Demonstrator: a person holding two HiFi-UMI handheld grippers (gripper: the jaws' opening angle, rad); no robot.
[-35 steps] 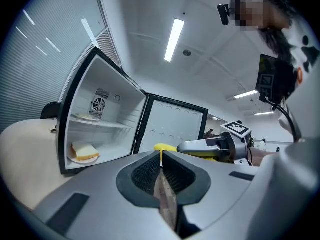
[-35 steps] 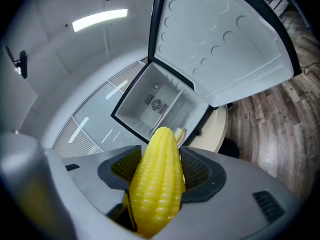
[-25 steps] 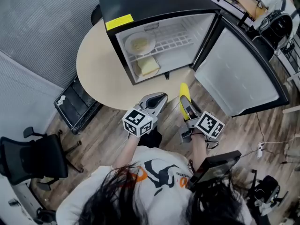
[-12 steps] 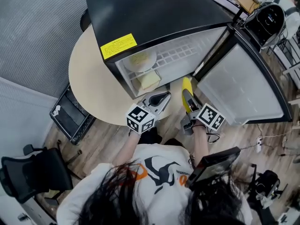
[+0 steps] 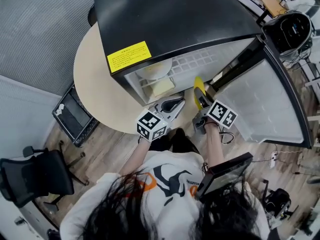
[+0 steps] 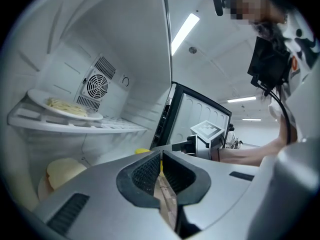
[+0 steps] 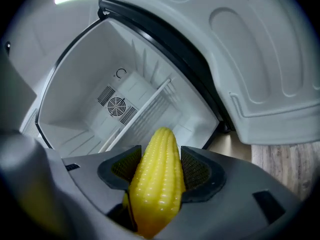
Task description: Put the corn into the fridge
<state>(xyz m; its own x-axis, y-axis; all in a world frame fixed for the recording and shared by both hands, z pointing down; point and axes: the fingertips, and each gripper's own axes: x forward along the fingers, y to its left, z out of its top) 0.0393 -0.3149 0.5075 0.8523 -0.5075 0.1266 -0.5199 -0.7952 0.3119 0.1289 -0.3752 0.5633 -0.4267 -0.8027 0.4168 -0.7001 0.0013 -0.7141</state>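
Before the open fridge (image 5: 175,19), the right gripper (image 7: 159,168) clamps the corn (image 7: 156,189) lengthwise; left gripper (image 6: 161,171) clenched.

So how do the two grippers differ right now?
The right gripper clamps the corn in its jaws; the left gripper has its jaws shut on nothing. The right gripper is beside the open door; the left gripper faces the plate. Both point into the fridge.

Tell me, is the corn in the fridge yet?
Not yet. Done: the fridge door stands open, and the corn is clamped in the right gripper. In hand: the corn's tip is at the opening of the fridge. Left: set it inside and let go. The left gripper is shut and empty.
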